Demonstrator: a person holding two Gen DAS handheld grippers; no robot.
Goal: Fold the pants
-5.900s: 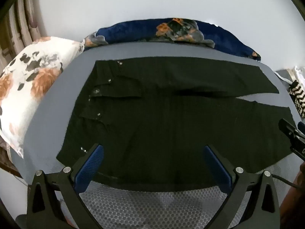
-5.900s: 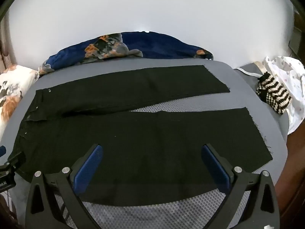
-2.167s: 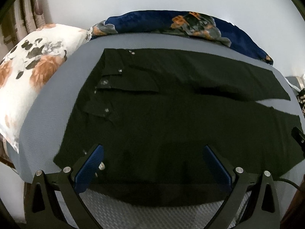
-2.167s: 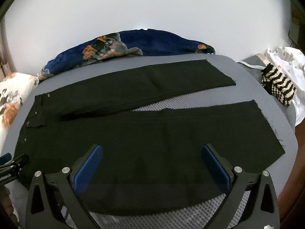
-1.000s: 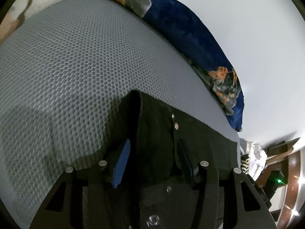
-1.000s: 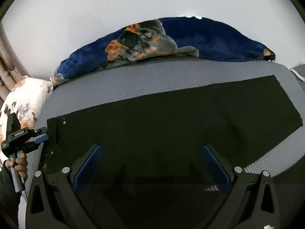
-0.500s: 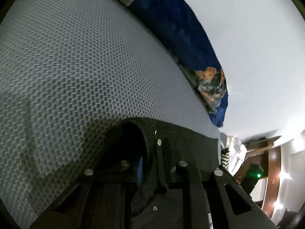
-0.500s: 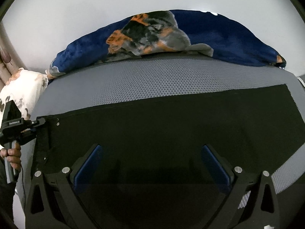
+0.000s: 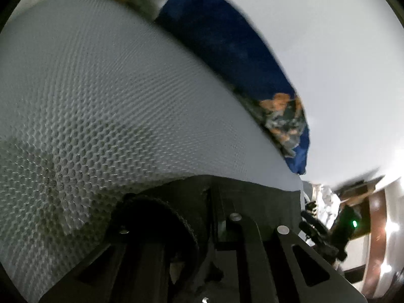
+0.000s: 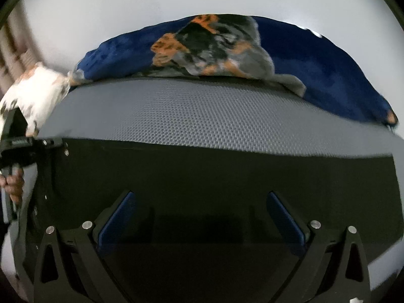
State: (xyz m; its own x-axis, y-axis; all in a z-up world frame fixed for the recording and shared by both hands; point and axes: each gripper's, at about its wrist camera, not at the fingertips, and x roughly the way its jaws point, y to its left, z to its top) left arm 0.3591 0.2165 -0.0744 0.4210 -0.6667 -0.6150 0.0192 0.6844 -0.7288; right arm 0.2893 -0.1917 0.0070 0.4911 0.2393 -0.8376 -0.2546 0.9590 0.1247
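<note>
While the left gripper has just pinched shut on the waistband of the pants, flat on the grey mattress, the right gripper hovers wide open, empty. Right should clamp the far edge w/ a full bite, then both lift evenly.

Left gripper: jaws spread wide above the pants earlier, since moved to the waistband corner and have just been closing, now clamped on the black cloth. Right gripper: carried from near leg to far leg, jaws wide.
</note>
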